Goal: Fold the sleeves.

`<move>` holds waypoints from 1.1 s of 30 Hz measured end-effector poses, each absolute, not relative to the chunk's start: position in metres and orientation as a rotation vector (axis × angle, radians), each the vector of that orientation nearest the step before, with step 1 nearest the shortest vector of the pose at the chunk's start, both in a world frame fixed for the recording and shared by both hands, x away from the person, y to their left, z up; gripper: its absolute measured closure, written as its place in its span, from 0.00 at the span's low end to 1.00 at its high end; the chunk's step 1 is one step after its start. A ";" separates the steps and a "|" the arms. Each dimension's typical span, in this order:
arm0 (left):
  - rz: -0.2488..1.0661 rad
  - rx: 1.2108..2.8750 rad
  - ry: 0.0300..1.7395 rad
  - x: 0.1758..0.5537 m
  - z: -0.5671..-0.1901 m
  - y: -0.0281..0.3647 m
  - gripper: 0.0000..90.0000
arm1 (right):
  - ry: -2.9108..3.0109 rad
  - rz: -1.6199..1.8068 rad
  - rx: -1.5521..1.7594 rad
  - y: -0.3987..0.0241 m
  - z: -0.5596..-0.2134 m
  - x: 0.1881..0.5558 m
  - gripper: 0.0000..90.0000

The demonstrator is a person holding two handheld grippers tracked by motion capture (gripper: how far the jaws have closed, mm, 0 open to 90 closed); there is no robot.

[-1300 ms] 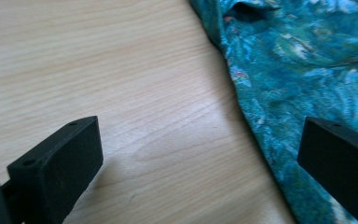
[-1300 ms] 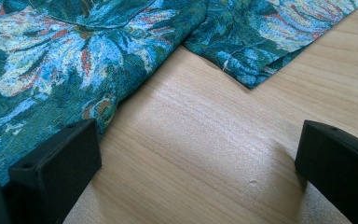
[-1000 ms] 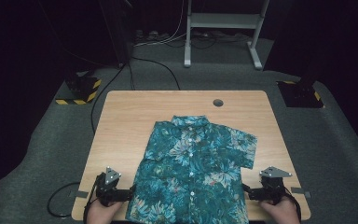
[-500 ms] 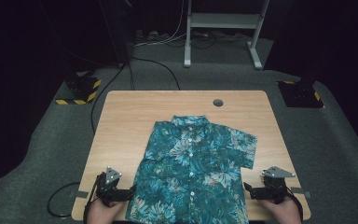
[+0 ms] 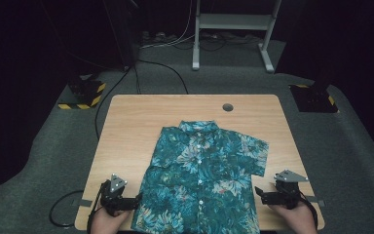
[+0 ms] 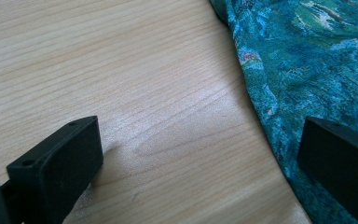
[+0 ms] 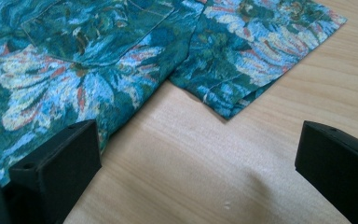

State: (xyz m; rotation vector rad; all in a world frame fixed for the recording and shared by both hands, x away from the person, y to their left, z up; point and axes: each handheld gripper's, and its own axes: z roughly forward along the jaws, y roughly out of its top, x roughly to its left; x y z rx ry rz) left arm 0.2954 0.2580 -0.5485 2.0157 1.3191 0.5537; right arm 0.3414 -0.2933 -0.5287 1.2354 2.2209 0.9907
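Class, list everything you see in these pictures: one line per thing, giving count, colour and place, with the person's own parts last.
Shirt: one, teal floral, buttoned, flat on the table's near half.
Table: one, light wood, centre.
Cable hole: one, dark, table's far edge.
Floor plates: two, black with yellow stripes, beside the far corners.
Frame: one, white, on the floor behind.
Left gripper: one, black, open, at the shirt's left edge.
Right gripper: one, black, open, at its right edge.

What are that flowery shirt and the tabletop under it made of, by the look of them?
The shirt looks like thin woven cloth, probably cotton or rayon: matte, a printed teal floral pattern, stitched hems, small pale buttons, soft creases. The table looks like light wood or a wood-look laminate: straight grain lines with a faint sheen. Which of the two can't be told from here.
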 end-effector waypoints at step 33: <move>0.553 2.017 1.316 0.295 -0.549 0.258 0.00 | 2.103 1.034 1.326 -0.300 -0.515 0.397 0.01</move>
